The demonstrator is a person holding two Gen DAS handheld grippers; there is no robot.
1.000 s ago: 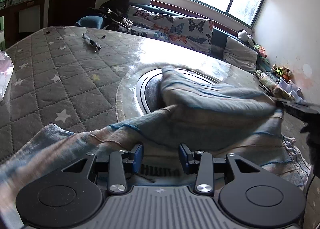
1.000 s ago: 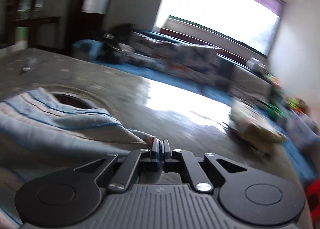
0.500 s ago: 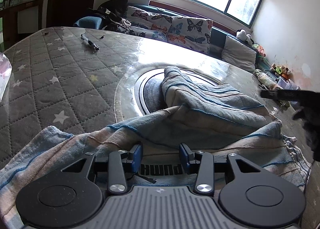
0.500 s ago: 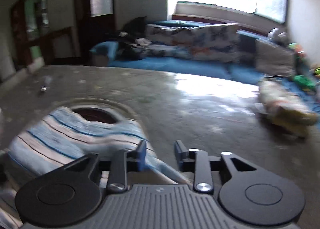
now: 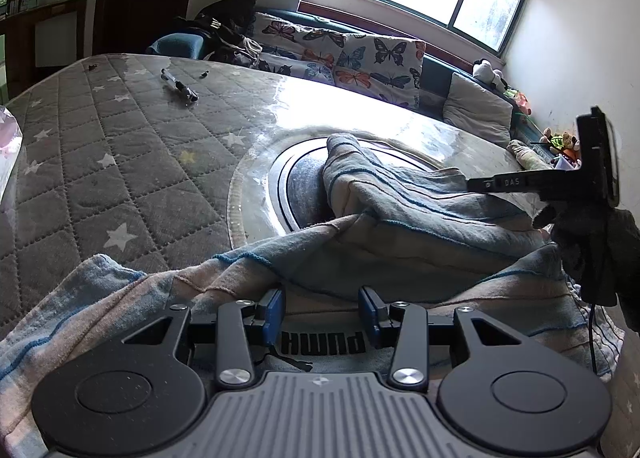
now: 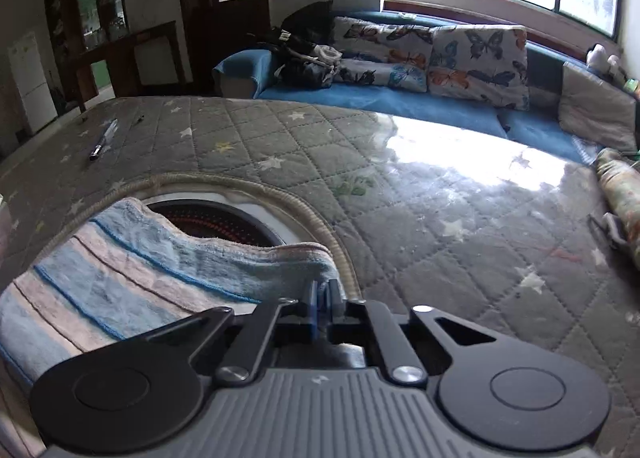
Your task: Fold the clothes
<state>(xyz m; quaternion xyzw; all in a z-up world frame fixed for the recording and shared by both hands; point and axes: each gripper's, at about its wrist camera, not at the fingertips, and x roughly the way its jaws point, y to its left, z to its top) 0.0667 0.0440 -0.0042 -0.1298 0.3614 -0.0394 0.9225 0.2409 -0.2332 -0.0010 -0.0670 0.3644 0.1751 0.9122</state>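
A blue and pink striped garment (image 5: 400, 218) lies rumpled on the quilted grey table cover (image 5: 120, 138), one part folded over onto the rest. My left gripper (image 5: 322, 316) is open just above its near part, over a black printed logo (image 5: 324, 342). The right gripper shows in the left wrist view (image 5: 472, 184), held by a gloved hand. In the right wrist view the right gripper (image 6: 322, 298) is shut, its blue pads together at the garment's folded edge (image 6: 160, 266); whether cloth lies between them I cannot tell.
A round cooktop inset (image 5: 304, 178) sits in the table's middle, partly under the garment. A pen (image 5: 180, 84) lies far left. A rolled bundle (image 6: 620, 198) lies at the right edge. A sofa with butterfly cushions (image 5: 360, 54) stands behind the table.
The right gripper opened and let go of the garment's corner, then swung left and shut again at the folded edge. The folded part has settled. The left gripper stayed open in place.
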